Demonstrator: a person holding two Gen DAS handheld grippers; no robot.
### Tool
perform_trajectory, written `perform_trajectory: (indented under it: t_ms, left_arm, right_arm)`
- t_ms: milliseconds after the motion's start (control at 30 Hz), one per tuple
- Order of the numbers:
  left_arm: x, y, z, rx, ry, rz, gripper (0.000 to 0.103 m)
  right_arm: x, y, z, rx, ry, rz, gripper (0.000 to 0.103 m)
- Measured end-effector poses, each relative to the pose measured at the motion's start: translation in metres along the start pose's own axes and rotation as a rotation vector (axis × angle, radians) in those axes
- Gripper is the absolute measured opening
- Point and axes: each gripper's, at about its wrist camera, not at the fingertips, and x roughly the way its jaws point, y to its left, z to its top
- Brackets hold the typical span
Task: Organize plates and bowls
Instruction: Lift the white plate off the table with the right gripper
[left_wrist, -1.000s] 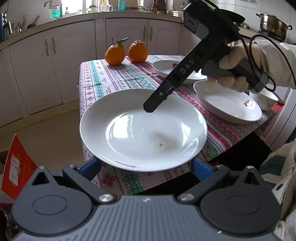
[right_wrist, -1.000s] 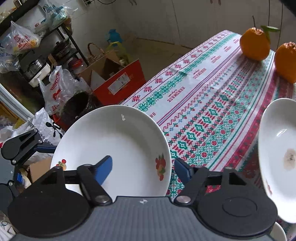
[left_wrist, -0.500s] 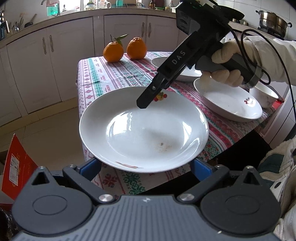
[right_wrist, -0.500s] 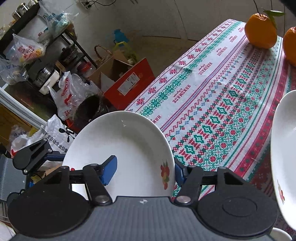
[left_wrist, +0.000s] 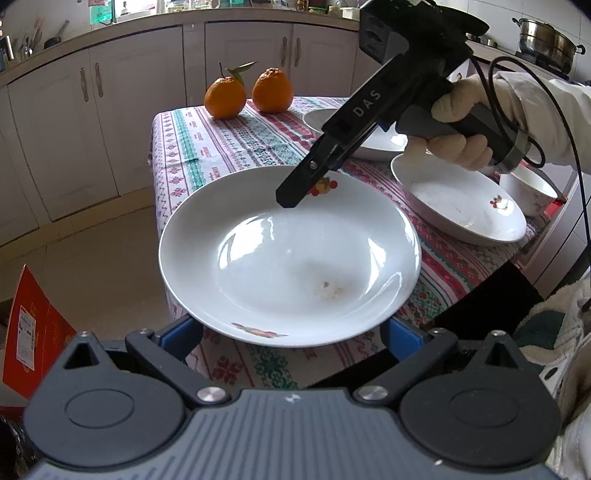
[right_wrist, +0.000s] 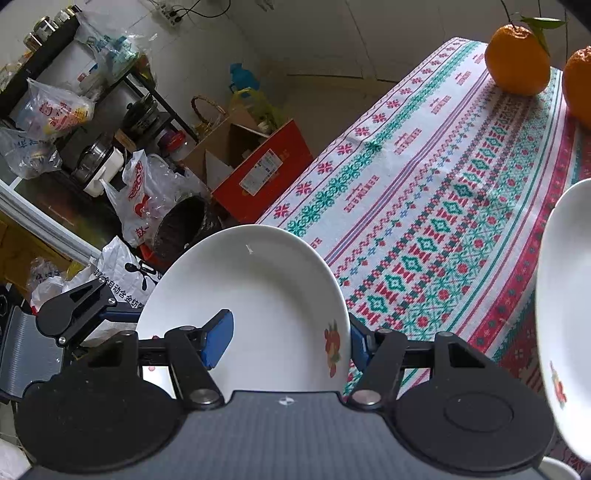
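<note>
A white plate (left_wrist: 288, 258) with small fruit prints is held in the air over the near corner of the table (left_wrist: 192, 147). My left gripper (left_wrist: 293, 332) is shut on it, a blue pad against each side of its near rim. My right gripper (left_wrist: 295, 192) comes down from the upper right in a gloved hand (left_wrist: 458, 129) and is shut on the far rim. In the right wrist view one pad of the right gripper (right_wrist: 288, 341) lies on top of the plate (right_wrist: 258, 295) and the other below it. The left gripper (right_wrist: 74, 310) shows at the plate's left edge.
A second white plate (left_wrist: 458, 206) lies on the patterned cloth to the right, a third plate (left_wrist: 354, 129) behind it and a small bowl (left_wrist: 528, 188) at the far right. Two oranges (left_wrist: 225, 96) stand at the table's far end. A red box (left_wrist: 29, 332) sits on the floor.
The right gripper's jaws have closed onto the plate's far rim and its wrist has rolled slightly. The left gripper and the plate have stayed about where they were.
</note>
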Motion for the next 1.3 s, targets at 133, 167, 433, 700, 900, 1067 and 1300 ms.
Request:
perform_trajectory:
  t_ms: [133, 167, 433, 700, 900, 1067, 1300]
  left_arm:
    - [0.006, 0.003, 0.007, 0.014, 0.001, -0.006, 0.101]
    - [0.008, 0.004, 0.009, 0.018, -0.001, -0.008, 0.101]
    - [0.024, 0.016, 0.028, 0.053, -0.013, -0.017, 0.101]
    - [0.043, 0.029, 0.043, 0.078, -0.022, -0.026, 0.101]
    - [0.053, 0.034, 0.05, 0.088, -0.025, -0.031, 0.101]
    - [0.058, 0.035, 0.054, 0.096, -0.028, -0.03, 0.101]
    - [0.06, 0.038, 0.057, 0.101, -0.031, -0.026, 0.101]
  right_arm:
    - [-0.002, -0.007, 0.004, 0.016, -0.014, -0.013, 0.069]
    - [-0.003, -0.009, 0.005, 0.018, -0.019, -0.018, 0.069]
    - [-0.007, -0.027, 0.019, 0.035, -0.058, -0.052, 0.069]
    - [-0.008, -0.042, 0.037, 0.05, -0.09, -0.087, 0.069]
    - [-0.005, -0.052, 0.043, 0.064, -0.1, -0.107, 0.069]
    - [-0.001, -0.058, 0.045, 0.063, -0.101, -0.132, 0.069]
    - [-0.001, -0.059, 0.048, 0.06, -0.106, -0.144, 0.07]
